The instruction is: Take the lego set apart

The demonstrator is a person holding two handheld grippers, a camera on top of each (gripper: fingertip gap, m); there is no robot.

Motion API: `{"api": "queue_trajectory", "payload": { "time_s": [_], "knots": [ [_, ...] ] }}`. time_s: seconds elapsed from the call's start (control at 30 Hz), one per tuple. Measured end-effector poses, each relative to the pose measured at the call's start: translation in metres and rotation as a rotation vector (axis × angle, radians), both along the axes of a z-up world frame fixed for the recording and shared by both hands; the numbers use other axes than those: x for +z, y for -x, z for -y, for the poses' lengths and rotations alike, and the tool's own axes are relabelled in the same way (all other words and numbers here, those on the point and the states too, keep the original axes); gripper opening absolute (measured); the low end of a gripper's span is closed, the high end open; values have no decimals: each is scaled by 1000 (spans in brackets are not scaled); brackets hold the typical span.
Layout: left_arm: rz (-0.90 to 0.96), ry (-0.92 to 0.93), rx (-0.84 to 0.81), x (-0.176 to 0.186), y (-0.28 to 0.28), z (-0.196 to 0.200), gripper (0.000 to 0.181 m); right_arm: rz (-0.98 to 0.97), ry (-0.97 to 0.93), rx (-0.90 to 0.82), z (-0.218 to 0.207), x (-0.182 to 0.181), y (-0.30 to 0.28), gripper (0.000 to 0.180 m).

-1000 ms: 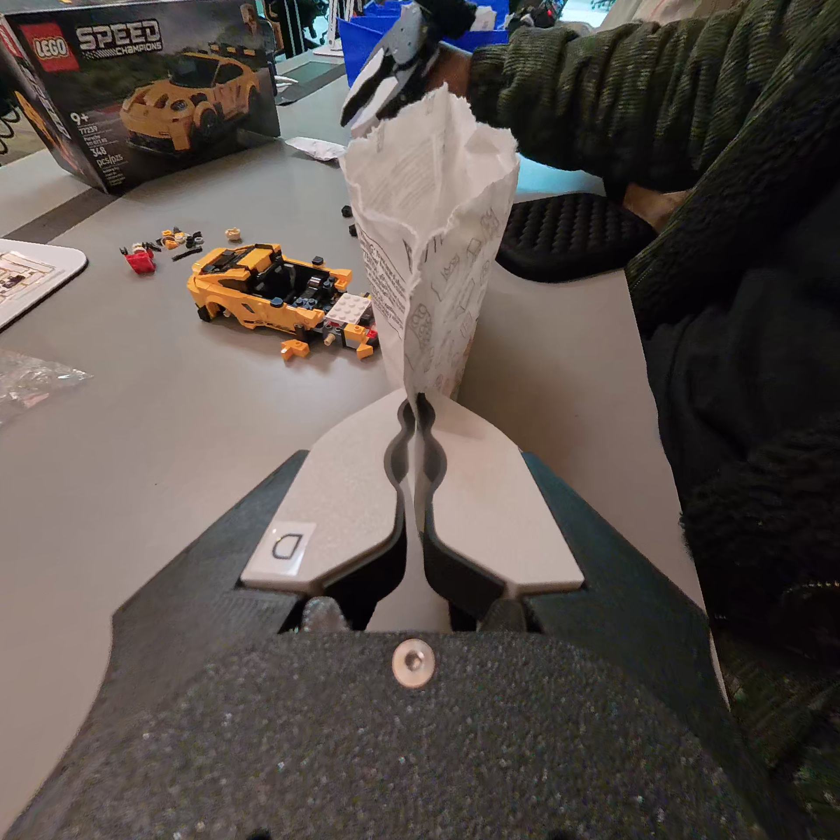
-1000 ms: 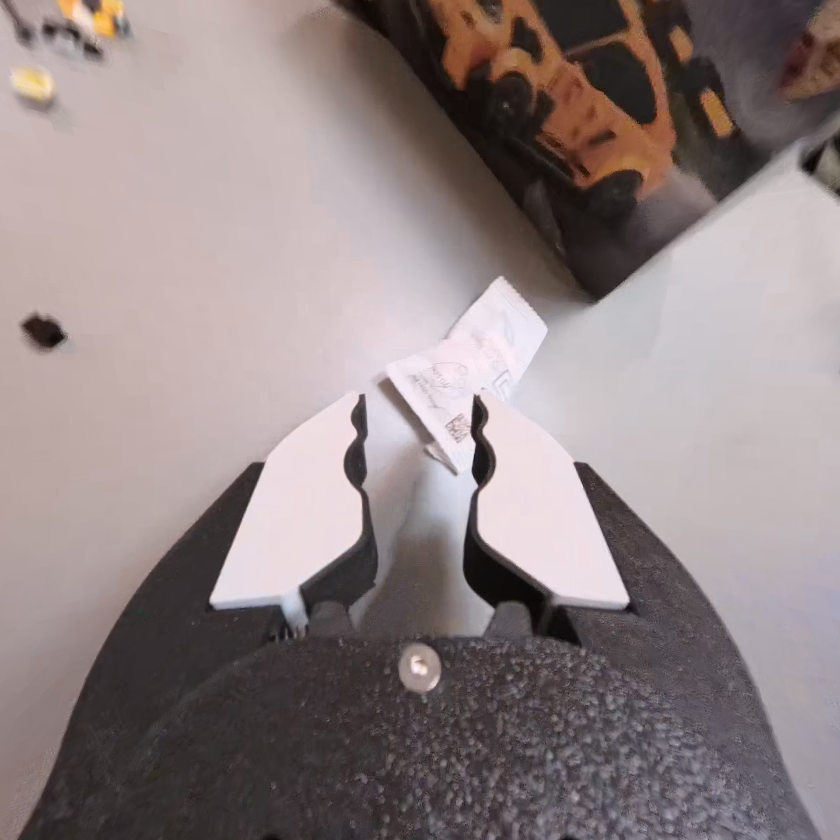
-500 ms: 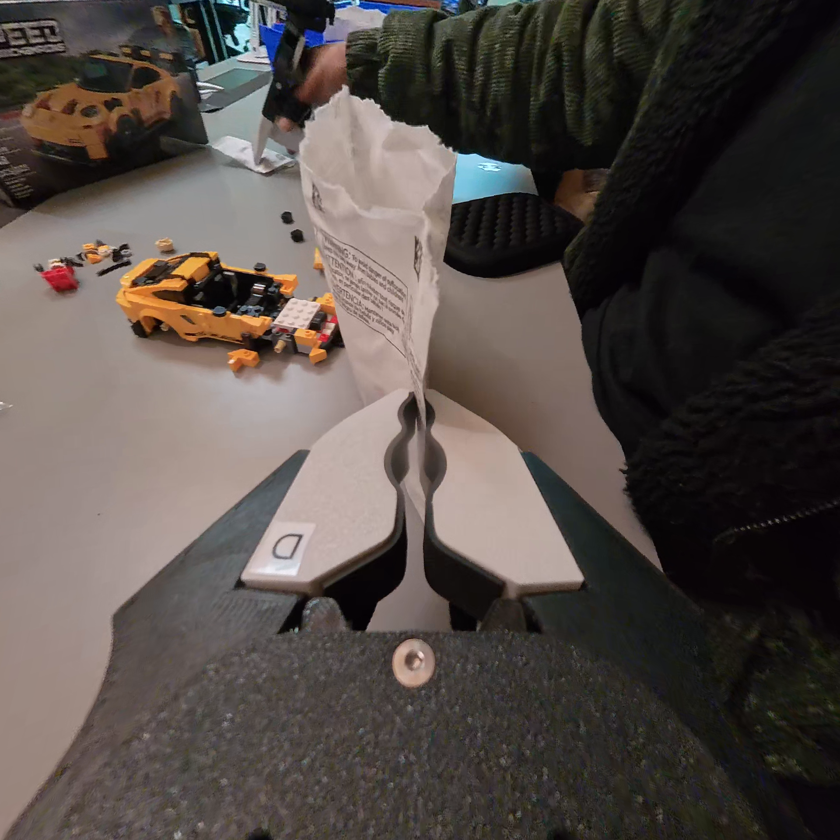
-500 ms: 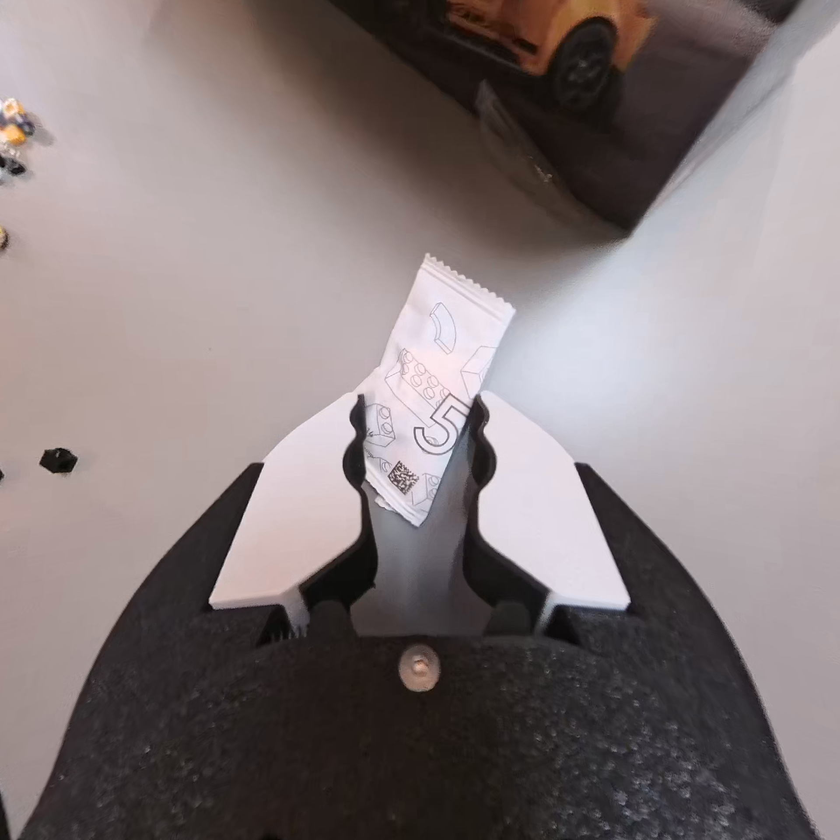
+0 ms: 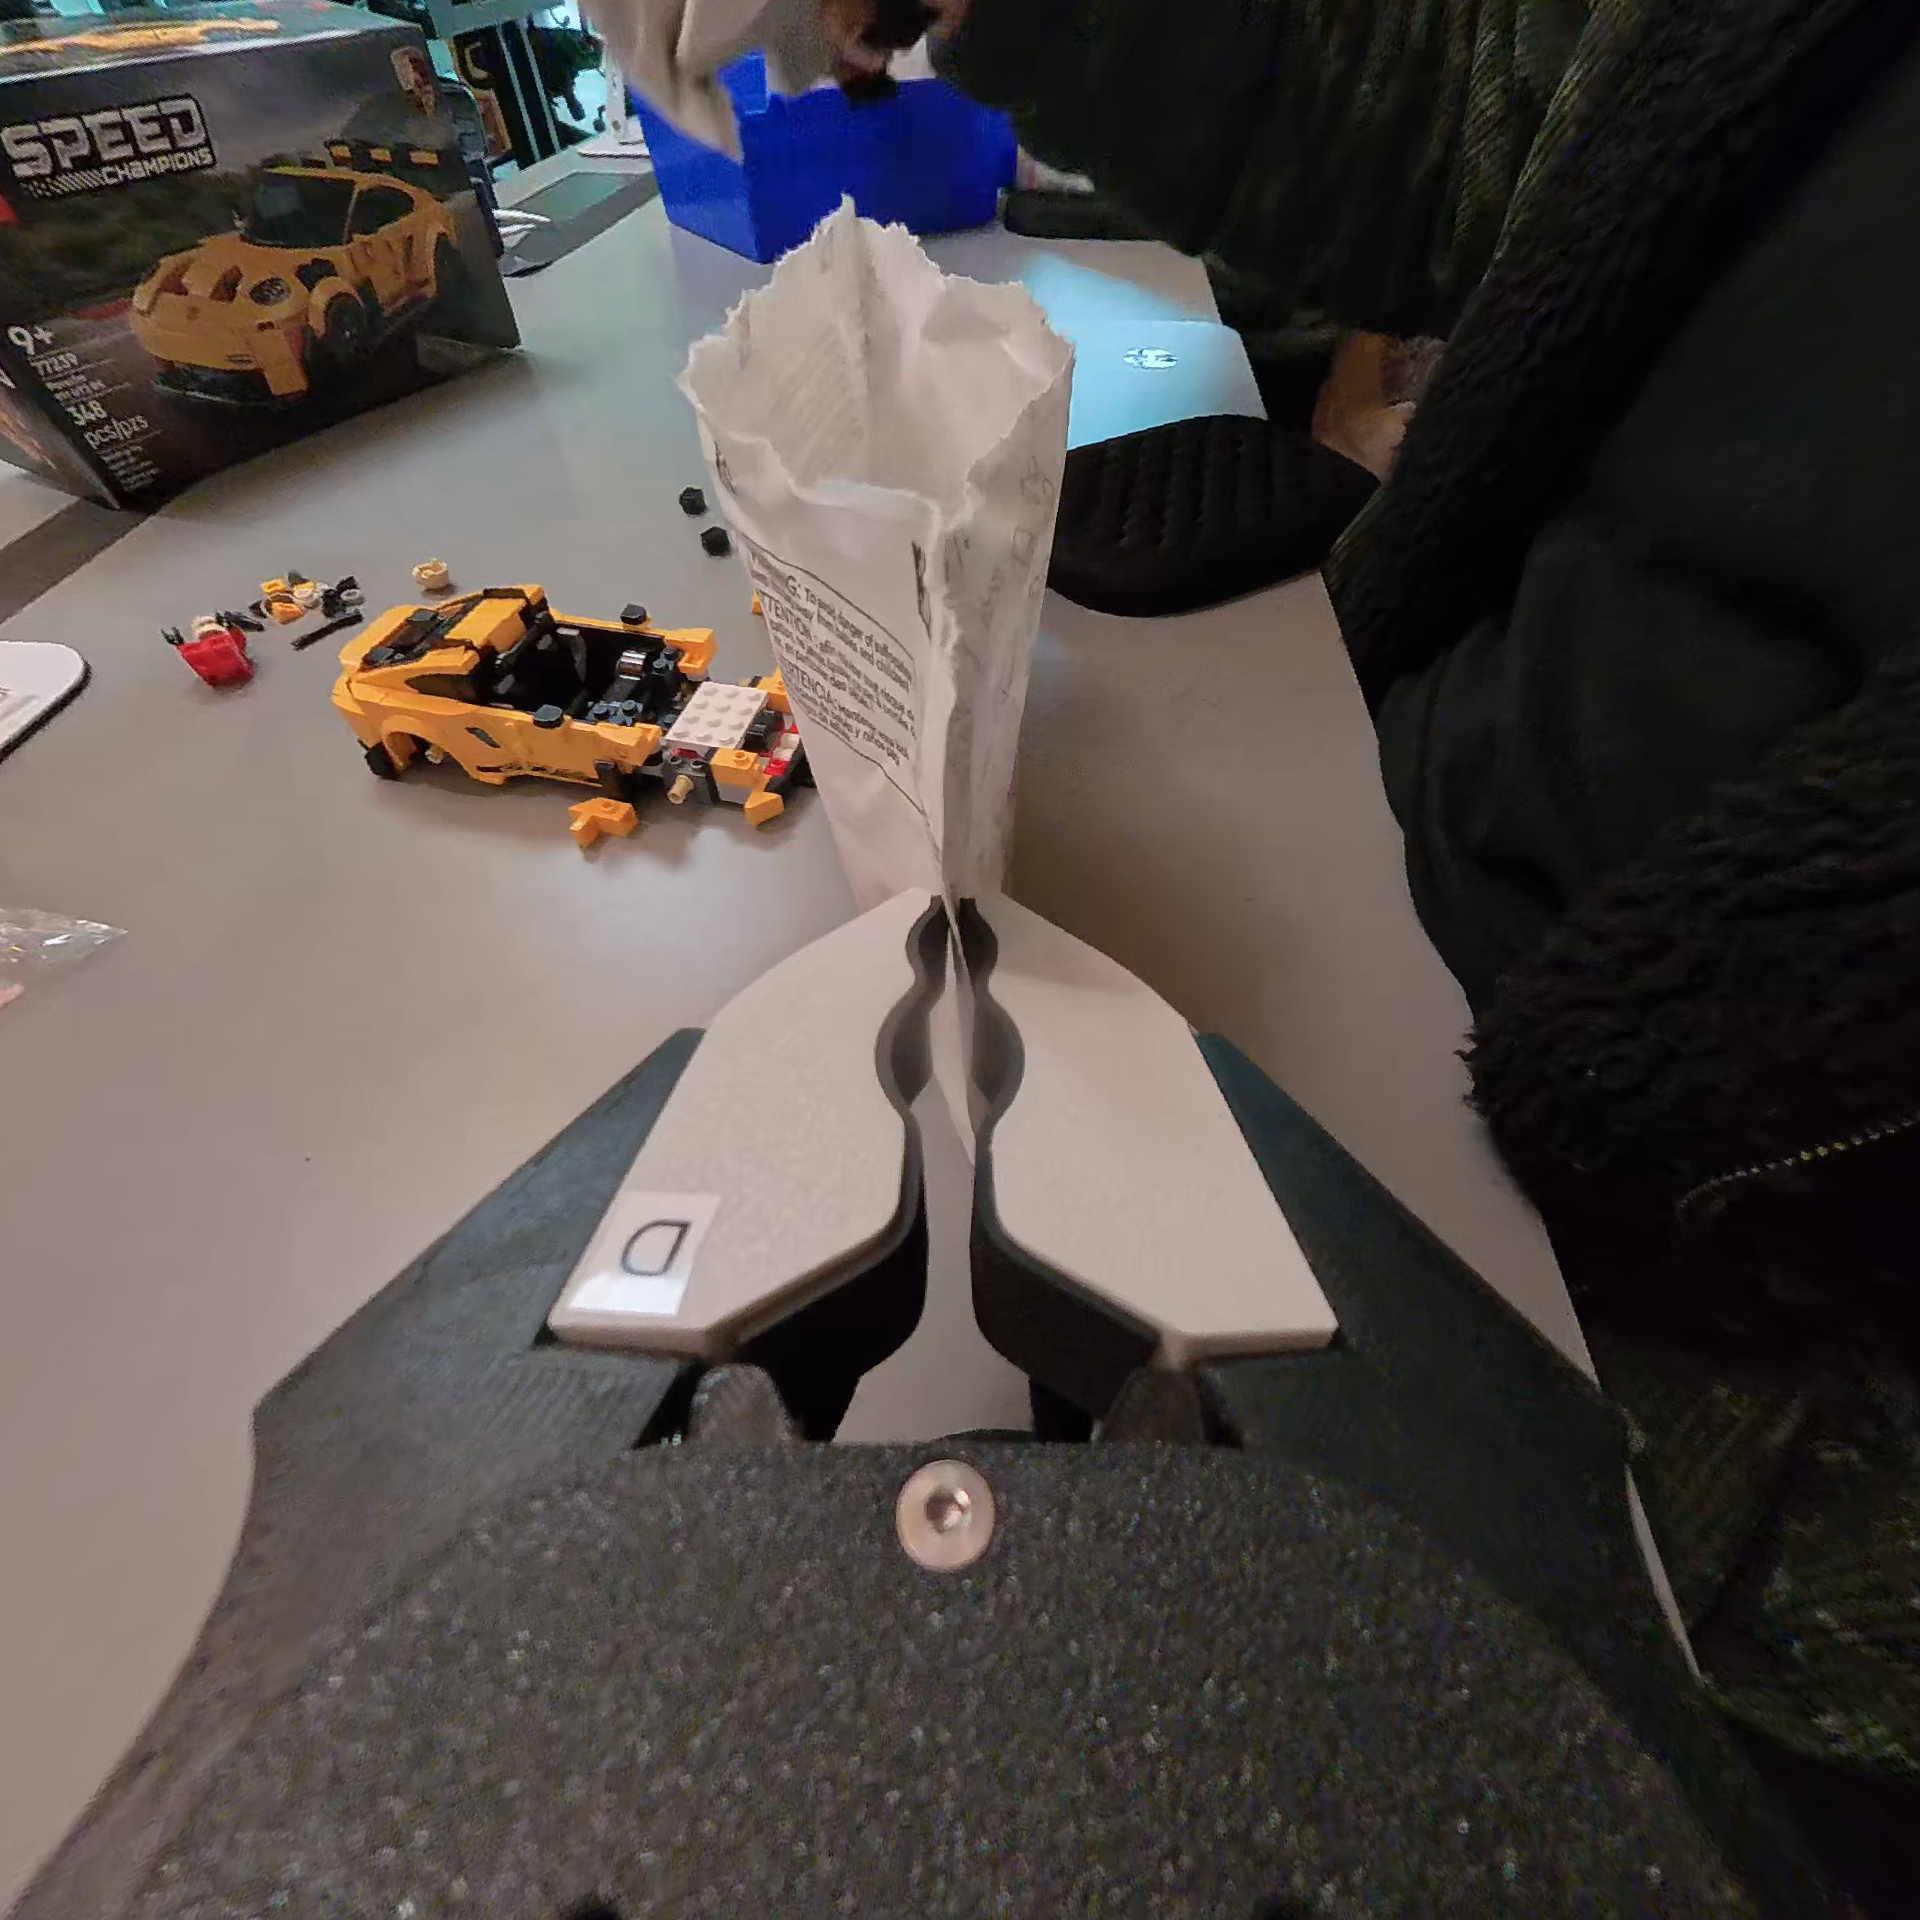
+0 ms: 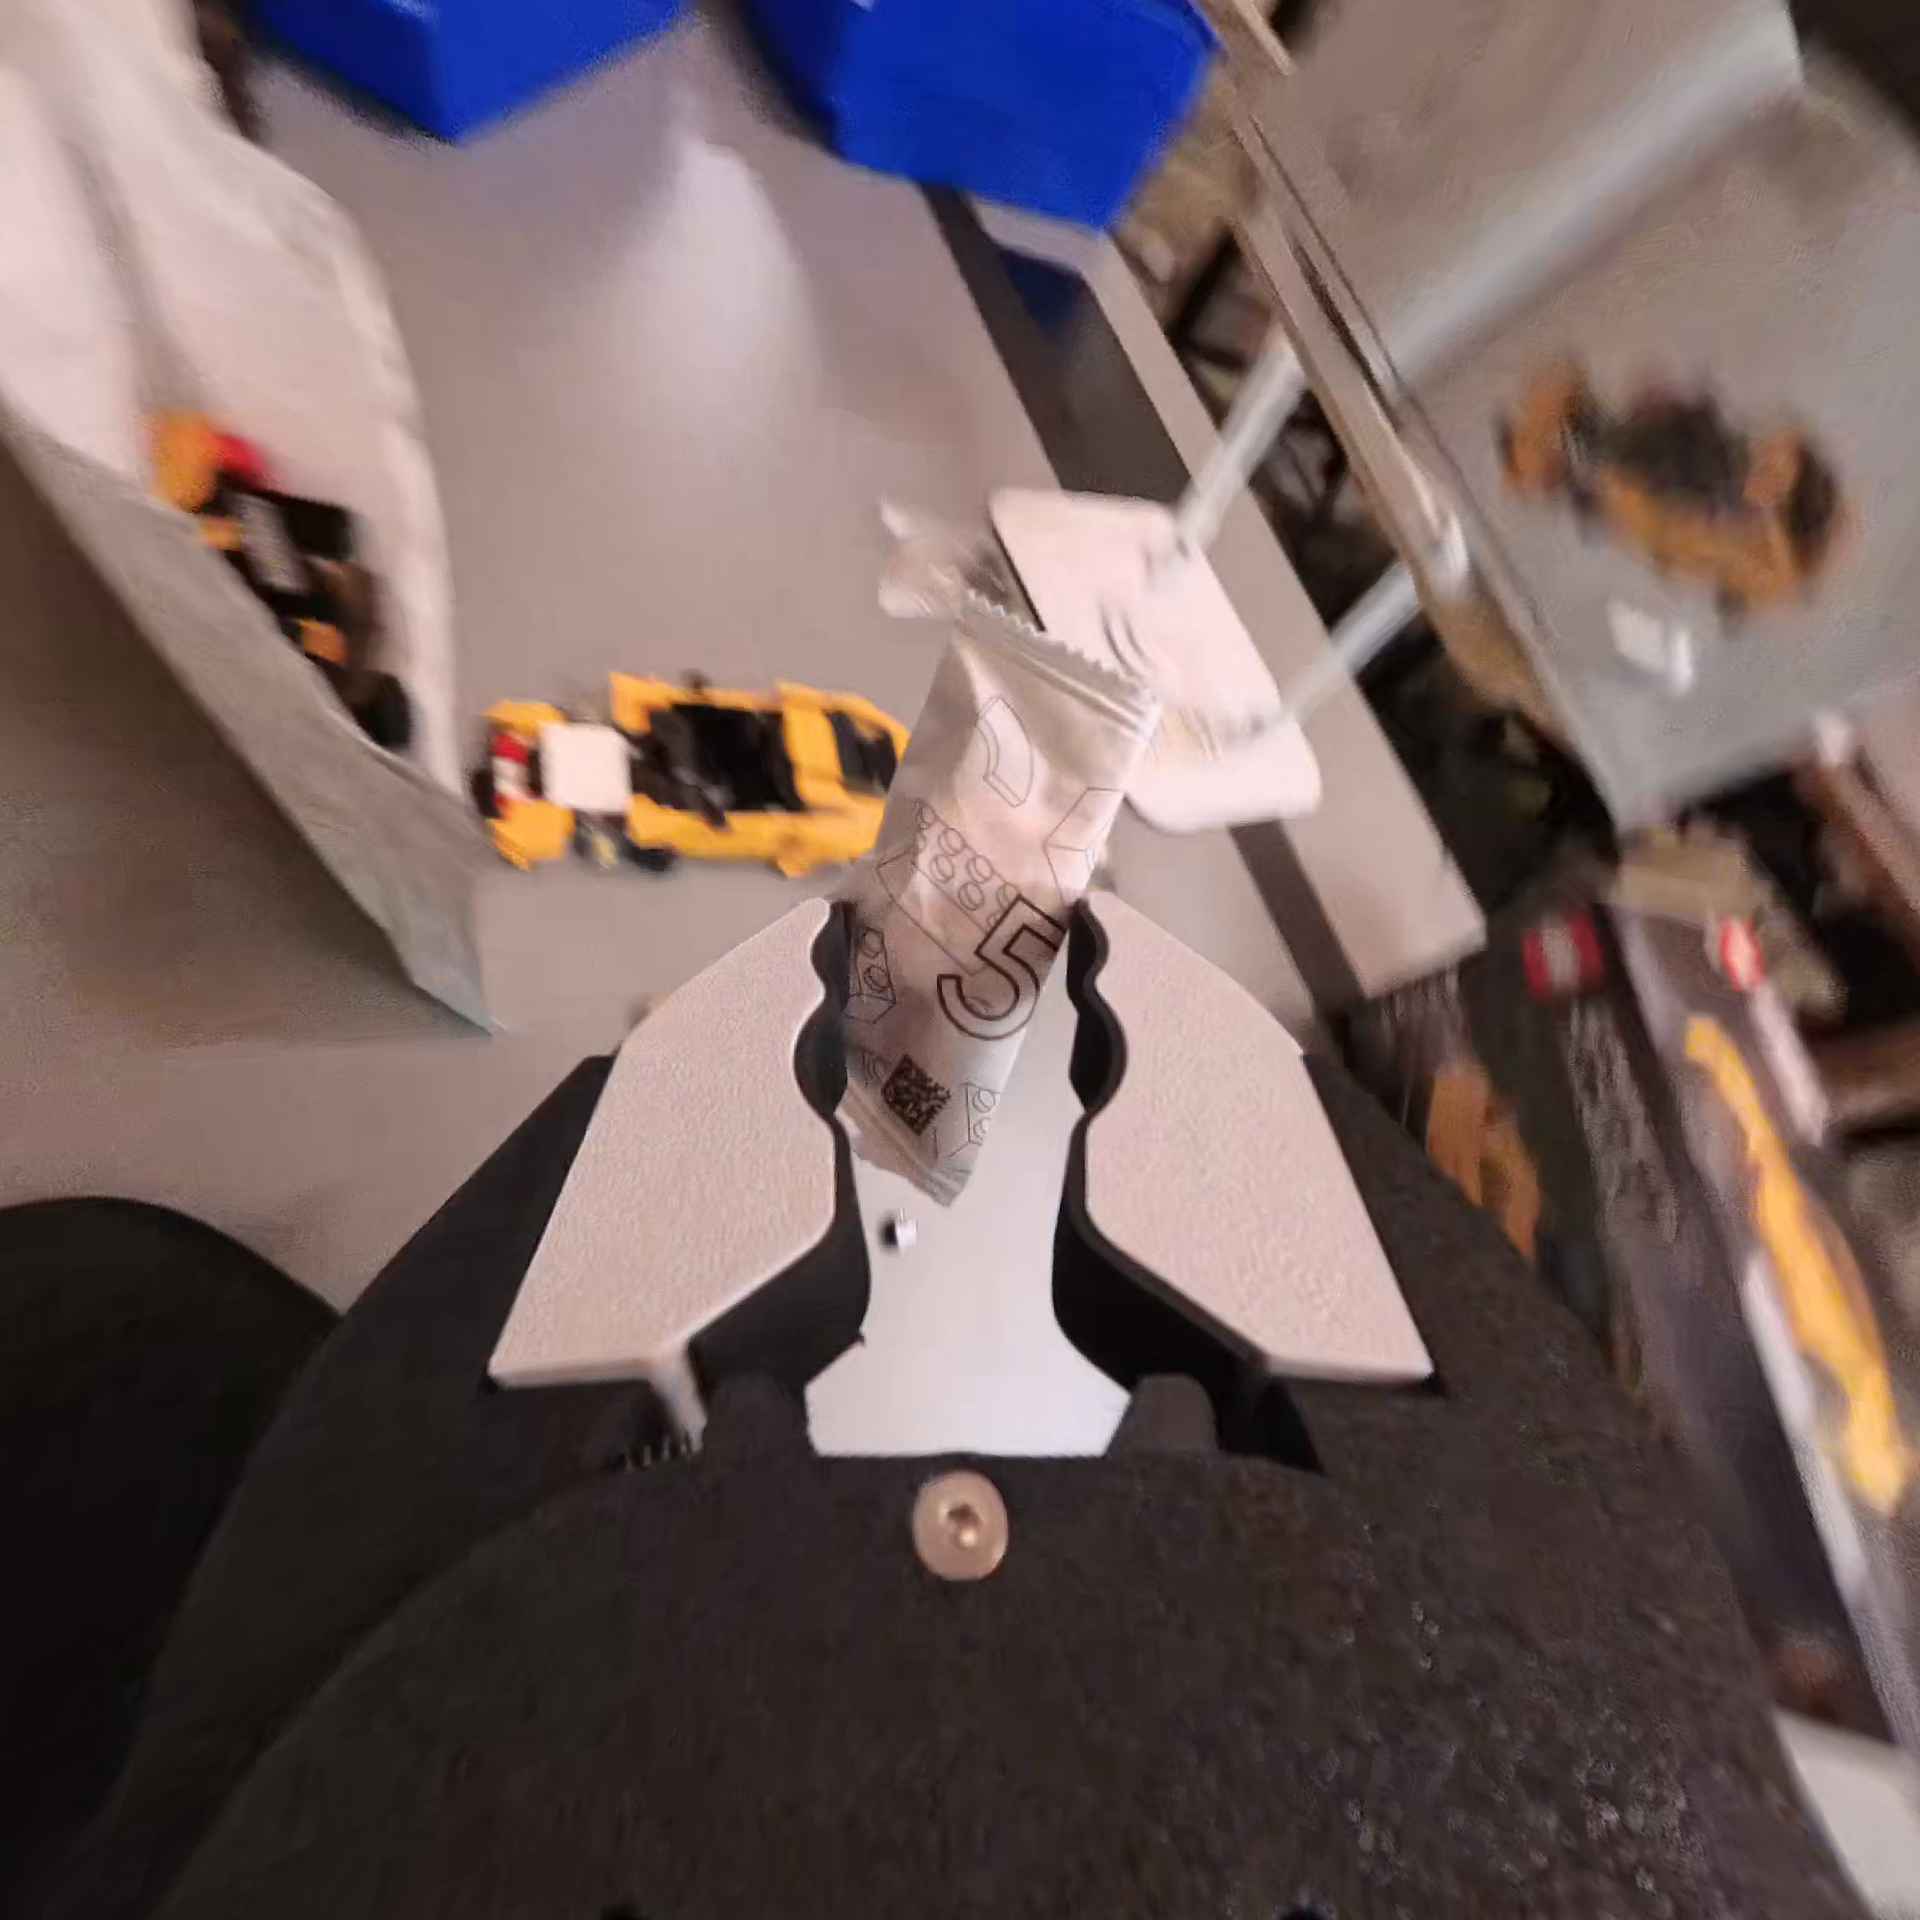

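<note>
My left gripper (image 5: 954, 914) is shut on the bottom of a white paper bag (image 5: 883, 540), which stands upright with its torn mouth open. A partly stripped yellow lego car (image 5: 540, 686) lies on the grey table (image 5: 312, 1039) to its left, with loose pieces (image 5: 270, 613) beyond it. My right gripper (image 6: 951, 914) is shut on a small white printed paper packet (image 6: 987, 883) and holds it in the air above the table. That blurred view shows the car (image 6: 696, 779) below and the open bag (image 6: 229, 343) at the left, with several pieces inside.
The lego box (image 5: 239, 281) stands at the back left and shows again in the right wrist view (image 6: 1662, 520). Blue bins (image 5: 831, 156) are at the back. A black woven pad (image 5: 1195, 509) and a person's dark sleeve (image 5: 1662, 727) fill the right. A clear plastic bag (image 5: 42, 935) lies left. Left tips to right tips: about 30 centimeters.
My right gripper came over the small packet lying by the box, closed on it and lifted it, swinging over the car and bag. My left gripper kept hold of the bag.
</note>
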State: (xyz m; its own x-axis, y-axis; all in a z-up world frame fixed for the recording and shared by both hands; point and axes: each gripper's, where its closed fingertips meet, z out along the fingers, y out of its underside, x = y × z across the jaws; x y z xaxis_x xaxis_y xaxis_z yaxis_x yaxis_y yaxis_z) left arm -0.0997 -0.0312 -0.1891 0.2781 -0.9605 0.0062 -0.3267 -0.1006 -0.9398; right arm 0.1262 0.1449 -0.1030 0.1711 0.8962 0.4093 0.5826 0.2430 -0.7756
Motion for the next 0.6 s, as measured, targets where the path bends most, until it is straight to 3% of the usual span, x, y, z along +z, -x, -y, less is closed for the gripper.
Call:
{"api": "queue_trajectory", "payload": {
  "time_s": [0.13,0.27,0.6],
  "knots": [
    [-14,-31,14,0,0,-1,2,104,-177,282,64,26,71,41],
    [-23,-64,8,1,-2,3,2,220,-310,444,102,20,117,41],
    [-66,-173,-80,0,-9,25,0,379,-426,567,142,-13,132,41]
  ]
}}
